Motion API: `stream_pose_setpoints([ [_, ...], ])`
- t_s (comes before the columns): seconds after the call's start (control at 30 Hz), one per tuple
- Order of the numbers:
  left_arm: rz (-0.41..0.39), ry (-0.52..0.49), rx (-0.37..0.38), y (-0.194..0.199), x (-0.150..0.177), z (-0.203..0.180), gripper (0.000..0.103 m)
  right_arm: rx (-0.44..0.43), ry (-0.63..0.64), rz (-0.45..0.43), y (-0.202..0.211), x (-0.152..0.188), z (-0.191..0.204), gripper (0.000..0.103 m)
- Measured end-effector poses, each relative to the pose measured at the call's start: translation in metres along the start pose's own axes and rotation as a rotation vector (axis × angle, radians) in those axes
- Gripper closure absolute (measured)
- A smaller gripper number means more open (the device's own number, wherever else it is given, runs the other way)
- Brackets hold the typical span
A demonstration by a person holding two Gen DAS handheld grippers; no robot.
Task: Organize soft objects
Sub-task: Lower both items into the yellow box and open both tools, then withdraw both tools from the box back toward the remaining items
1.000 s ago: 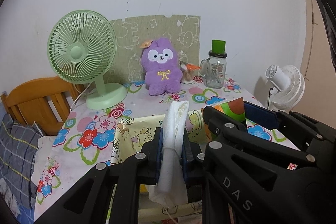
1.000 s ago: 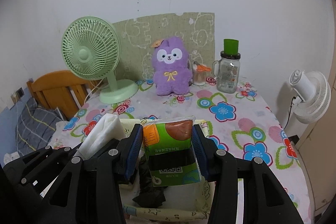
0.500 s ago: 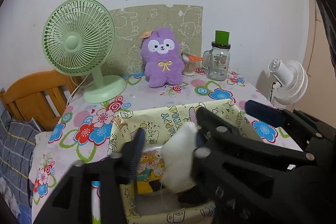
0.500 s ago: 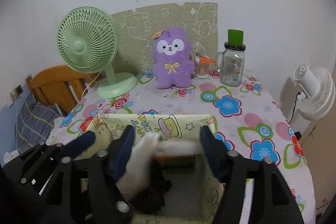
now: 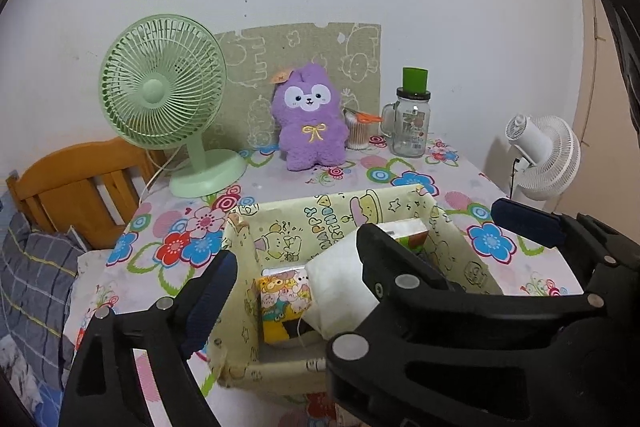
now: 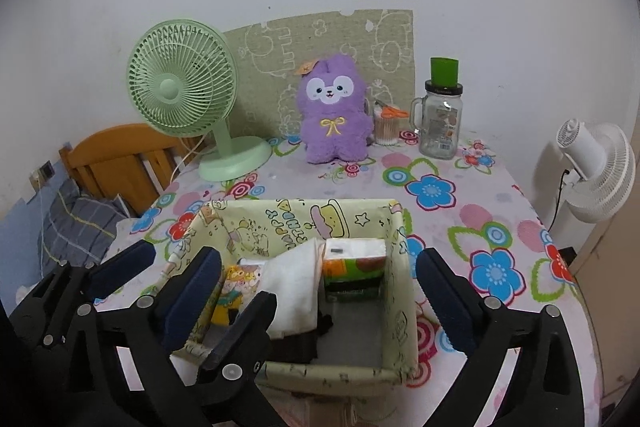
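- Two grippers, both spread wide and holding nothing: my left gripper (image 5: 296,291) hangs over the near-left of the box, my right gripper (image 6: 320,291) straddles it.
- A second ago each was clenched on a load, the white cloth in the left, the green pack in the right. Now both loads lie in the box and the fingers have let go.
- The paper-lined box (image 6: 394,291) sits on the counter (image 6: 496,223), close in front of me.
- Inside, the white cloth (image 6: 296,279) slumps across the middle, limp and light by the look of it. I'd pinch it at a bunched fold, not a loose edge.
- Beside it the green tissue pack (image 6: 354,267) stands against the right wall; soft, squashy, probably slick film. I'd take it across its broad faces, gently.
- The yellow cartoon pack (image 5: 284,301) stands at the left.
- Further back, the purple plush toy (image 6: 334,117) sits upright by the wall, untouched; fluffy, easy to squeeze at the body.
- Around it: the green fan (image 6: 184,99) and the glass jar (image 6: 440,123).
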State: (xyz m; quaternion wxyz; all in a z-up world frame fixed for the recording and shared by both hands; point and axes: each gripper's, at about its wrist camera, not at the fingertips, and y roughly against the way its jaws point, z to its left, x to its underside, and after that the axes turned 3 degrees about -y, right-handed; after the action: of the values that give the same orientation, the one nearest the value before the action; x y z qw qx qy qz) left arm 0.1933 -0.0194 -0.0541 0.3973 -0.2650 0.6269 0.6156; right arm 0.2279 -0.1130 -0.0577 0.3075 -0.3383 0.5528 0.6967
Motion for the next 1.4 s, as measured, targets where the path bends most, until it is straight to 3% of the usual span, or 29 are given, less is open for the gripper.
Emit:
stream_pose_setpoints([
  [0.87, -0.044, -0.009, -0.006, 0.067, 0.024, -0.011, 0.011, 0.044, 0.063, -0.043, 0.075, 0.024, 0.015, 0.001],
  [1.4, -0.032, -0.04, -0.001, 0.081, 0.041, -0.017, 0.011, 0.08, 0.085, -0.059, 0.094, 0.04, 0.019, 0.001],
])
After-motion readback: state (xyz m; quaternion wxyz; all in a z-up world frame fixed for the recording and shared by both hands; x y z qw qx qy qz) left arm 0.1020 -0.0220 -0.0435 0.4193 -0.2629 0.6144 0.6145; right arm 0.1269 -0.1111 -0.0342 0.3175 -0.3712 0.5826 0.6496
